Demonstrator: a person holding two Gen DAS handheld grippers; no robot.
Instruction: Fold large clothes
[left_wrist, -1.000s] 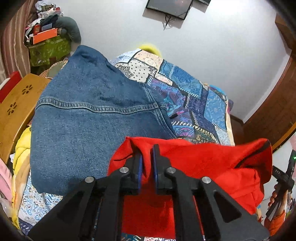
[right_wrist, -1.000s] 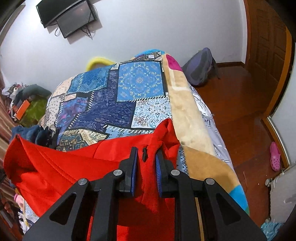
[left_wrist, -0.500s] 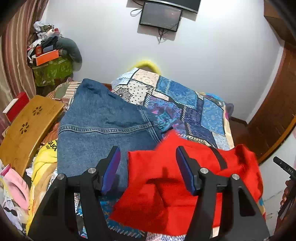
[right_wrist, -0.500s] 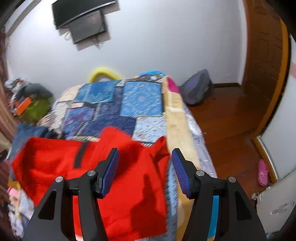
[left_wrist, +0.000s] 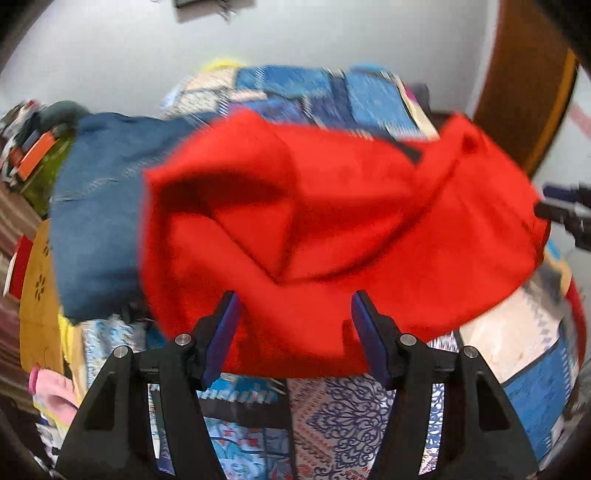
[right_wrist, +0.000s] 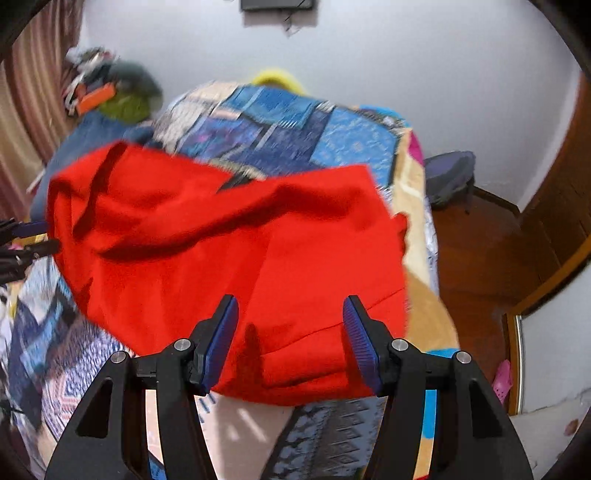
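Note:
A red garment (left_wrist: 332, 229) lies folded in a loose heap on the patchwork bedspread (left_wrist: 340, 417), with a black strip showing near its far edge. It also shows in the right wrist view (right_wrist: 240, 258). My left gripper (left_wrist: 295, 332) is open and empty, just short of the garment's near edge. My right gripper (right_wrist: 290, 339) is open and empty, over the garment's near right part. The other gripper's tips show at the right edge of the left view (left_wrist: 565, 212) and the left edge of the right view (right_wrist: 22, 240).
Folded blue denim (left_wrist: 96, 229) lies left of the red garment. A yellow wooden stand (left_wrist: 37, 295) and cluttered shelf (left_wrist: 33, 155) are at far left. A grey backpack (right_wrist: 448, 181) sits on the wooden floor right of the bed, by a wooden door (right_wrist: 565, 192).
Both grippers opened and let go of the red garment, which dropped onto the bed. Both then pulled back toward the near edge; the views are motion-blurred.

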